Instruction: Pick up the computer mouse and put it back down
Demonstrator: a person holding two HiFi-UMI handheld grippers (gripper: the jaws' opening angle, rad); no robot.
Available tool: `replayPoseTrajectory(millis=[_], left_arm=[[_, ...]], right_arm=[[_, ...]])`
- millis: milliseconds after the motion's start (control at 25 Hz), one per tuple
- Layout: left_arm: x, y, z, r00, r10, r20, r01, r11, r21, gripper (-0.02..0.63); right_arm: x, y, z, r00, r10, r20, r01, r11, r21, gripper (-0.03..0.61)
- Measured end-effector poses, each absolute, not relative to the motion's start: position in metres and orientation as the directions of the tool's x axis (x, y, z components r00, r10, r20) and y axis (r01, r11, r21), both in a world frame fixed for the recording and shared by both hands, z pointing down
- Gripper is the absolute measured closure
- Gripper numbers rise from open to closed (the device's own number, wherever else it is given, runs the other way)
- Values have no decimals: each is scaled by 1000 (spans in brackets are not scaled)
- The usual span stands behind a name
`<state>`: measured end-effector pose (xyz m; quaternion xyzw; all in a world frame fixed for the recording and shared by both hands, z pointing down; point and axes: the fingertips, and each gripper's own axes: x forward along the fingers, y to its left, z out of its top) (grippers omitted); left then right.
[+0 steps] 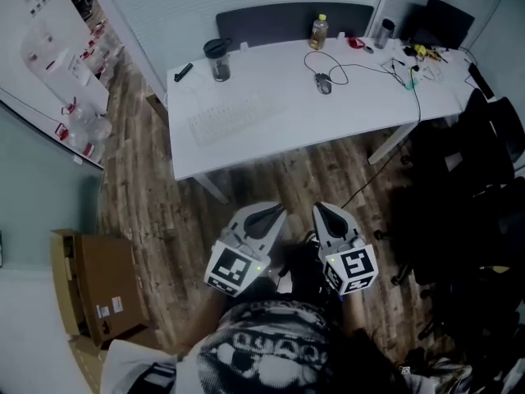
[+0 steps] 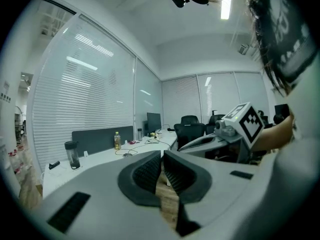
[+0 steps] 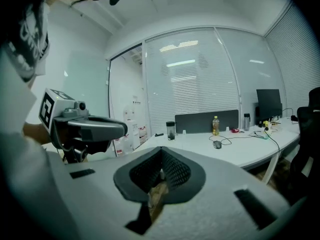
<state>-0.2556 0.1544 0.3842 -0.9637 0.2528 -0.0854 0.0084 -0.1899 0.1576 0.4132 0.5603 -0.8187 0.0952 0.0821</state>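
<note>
1. Over the wood floor [image 1: 156,203], short of the desk, a person holds two tools side by side. The left hand-held gripper [image 1: 273,212] and the right hand-held gripper [image 1: 322,209] each have their jaws pressed together, with nothing between them.
2. Ahead, the near edge of the white surface [image 1: 271,76] is well apart from both tips. A pale keyboard [image 1: 225,120] lies on its left half.
3. Farther back, the computer mouse [image 1: 323,82] rests on the surface right of centre, untouched. Its cable [image 1: 361,68] loops away toward the cluttered right end.
4. Beyond the mouse, a drinks bottle [image 1: 318,32] stands near the back edge, and a dark tumbler [image 1: 218,59] stands well to the left.
5. The step in hand appears to be the approach, with the pick-up not yet begun. The right hand-held gripper lines up more closely with the mouse and looks the natural choice.
6. To do it well, the jaws should spread before arrival, come in low and straddle the mouse's two sides. The lift should stay modest so the cable does not tug, and should keep clear of the bottle behind.
</note>
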Motion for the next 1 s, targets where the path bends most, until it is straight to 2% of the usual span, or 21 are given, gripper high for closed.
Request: replayPoseTrajectory(millis=[480,1000], left_arm=[[-113,81,362,809,-578,111,-571,-816,-89,598],[-64,60,373,743,-650,158,-641,-760,-112,598]], right_arm=[[-43,69,401,-439,-872,216,-897,441,-41,584],[-1,34,415,-543,-818,190,-839,539,-75,584]])
